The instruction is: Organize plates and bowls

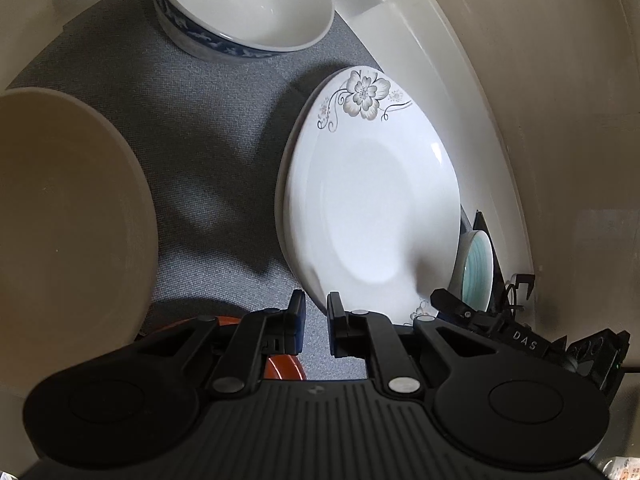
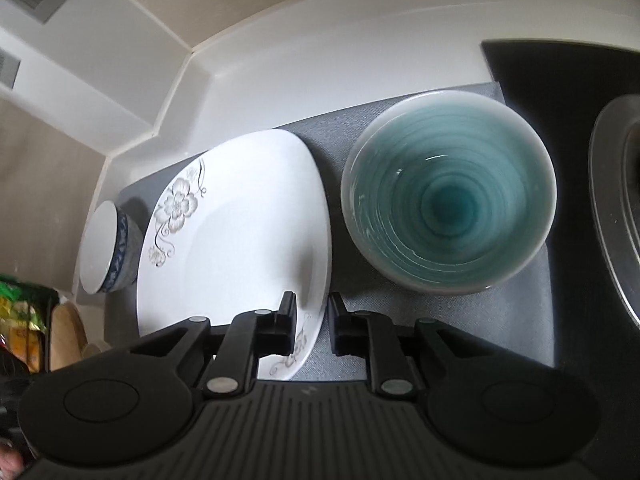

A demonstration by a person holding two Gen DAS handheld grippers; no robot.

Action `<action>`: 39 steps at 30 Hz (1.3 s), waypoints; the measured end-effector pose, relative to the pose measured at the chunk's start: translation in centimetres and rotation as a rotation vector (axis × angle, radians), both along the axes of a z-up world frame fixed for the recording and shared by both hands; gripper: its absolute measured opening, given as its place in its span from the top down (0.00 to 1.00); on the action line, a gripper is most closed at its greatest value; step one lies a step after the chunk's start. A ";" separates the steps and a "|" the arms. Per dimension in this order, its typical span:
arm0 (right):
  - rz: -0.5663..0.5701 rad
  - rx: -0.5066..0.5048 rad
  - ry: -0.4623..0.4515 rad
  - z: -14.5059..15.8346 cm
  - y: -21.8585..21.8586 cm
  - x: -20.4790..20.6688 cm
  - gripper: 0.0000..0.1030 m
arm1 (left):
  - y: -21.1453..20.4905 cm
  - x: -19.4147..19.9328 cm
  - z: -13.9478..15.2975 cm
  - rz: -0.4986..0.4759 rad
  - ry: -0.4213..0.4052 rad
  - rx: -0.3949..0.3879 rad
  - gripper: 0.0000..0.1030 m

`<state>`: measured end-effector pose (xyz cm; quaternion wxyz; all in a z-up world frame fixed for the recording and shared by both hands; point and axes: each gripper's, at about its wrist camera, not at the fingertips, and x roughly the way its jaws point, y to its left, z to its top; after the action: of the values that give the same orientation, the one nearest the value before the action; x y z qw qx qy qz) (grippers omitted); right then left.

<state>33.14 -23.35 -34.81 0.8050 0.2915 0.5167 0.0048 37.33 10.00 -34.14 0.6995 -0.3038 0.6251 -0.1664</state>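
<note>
A white plate with a grey flower print (image 1: 372, 200) (image 2: 240, 248) rests tilted on the grey mat (image 1: 200, 140), and both grippers meet it at its near rim. My left gripper (image 1: 316, 308) is shut on the rim's lower left part, which runs between its blue pads. My right gripper (image 2: 312, 312) is shut on the rim too, with one finger over the plate and the other just outside the edge. In the left wrist view the right gripper (image 1: 448, 302) shows at the plate's lower right. A teal bowl (image 2: 448, 192) (image 1: 478, 264) stands right of the plate. A white bowl with a blue pattern (image 1: 244, 4) (image 2: 106, 252) stands beyond it.
A large beige dish (image 1: 60, 220) fills the left of the left wrist view, and an orange-red piece (image 1: 284, 368) lies under that gripper. White counter walls (image 2: 320, 68) bound the mat (image 2: 400, 320). A dark surface (image 2: 560, 72) and a metal sink rim (image 2: 612, 200) lie at the right.
</note>
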 end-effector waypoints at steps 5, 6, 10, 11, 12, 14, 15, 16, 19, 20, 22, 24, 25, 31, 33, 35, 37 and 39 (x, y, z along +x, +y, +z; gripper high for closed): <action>-0.014 0.021 0.006 -0.1 0.1 -1.0 0.82 | 0.1 0.0 0.4 -0.010 -0.018 0.010 0.89; -0.015 0.021 0.003 -0.1 0.0 -1.4 0.82 | 0.2 -0.1 0.6 -0.011 -0.032 0.013 0.89; -0.004 0.024 -0.012 -0.2 0.1 -2.2 0.86 | 0.6 0.3 0.7 -0.012 -0.067 0.022 0.89; 0.005 0.032 -0.019 -0.4 0.2 -2.1 0.88 | 0.5 0.4 0.5 -0.012 -0.072 0.033 0.89; 0.011 0.031 -0.023 -0.4 0.3 -2.1 0.89 | 0.4 0.6 0.3 -0.012 -0.072 0.052 0.88; 0.009 0.020 -0.027 -0.5 0.5 -1.9 0.90 | 0.3 0.7 0.1 -0.015 -0.067 0.048 0.89; 0.005 0.018 -0.028 -0.6 0.5 -1.9 0.90 | 0.1 0.7 0.2 -0.022 -0.073 0.055 0.89; 0.003 0.020 -0.028 -0.6 0.5 -1.9 0.90 | 0.0 0.6 0.3 -0.027 -0.078 0.063 0.89; 0.013 0.014 -0.030 -0.5 0.7 -1.9 0.90 | -0.1 0.4 0.7 -0.042 -0.083 0.062 0.89; 0.014 0.016 -0.028 -0.6 0.7 -2.0 0.90 | 0.0 0.2 0.8 -0.045 -0.080 0.063 0.89; 0.008 0.017 -0.016 -0.4 0.6 -2.1 0.87 | 0.3 -0.3 1.2 -0.059 -0.072 0.073 0.89; 0.004 0.002 -0.007 0.2 0.7 -2.6 0.84 | 0.9 -1.4 2.0 -0.072 -0.086 0.093 0.88; 0.016 0.004 -0.017 0.5 0.9 -3.1 0.81 | 1.3 -1.9 2.5 -0.083 -0.100 0.115 0.88; 0.229 0.042 0.005 -0.6 6.5 -6.6 0.73 | 2.9 -6.5 4.0 -0.181 -0.166 0.362 0.66; 0.287 0.064 0.023 -1.4 8.6 -7.2 0.70 | 2.7 -7.6 3.9 -0.211 -0.159 0.414 0.64; 0.330 0.045 0.045 -2.1 10.2 -7.6 0.67 | 2.3 -8.4 3.6 -0.248 -0.151 0.428 0.63; 0.376 -0.005 0.051 -2.7 11.2 -7.8 0.69 | 1.9 -9.1 2.9 -0.269 -0.136 0.441 0.63; 0.396 -0.029 0.038 -2.6 11.2 -8.0 0.82 | 1.5 -9.4 2.0 -0.294 -0.122 0.450 0.73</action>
<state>25.18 -12.14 -37.39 0.7826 0.1726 0.5789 0.1502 27.92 11.49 -32.11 0.7542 -0.0361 0.6404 -0.1409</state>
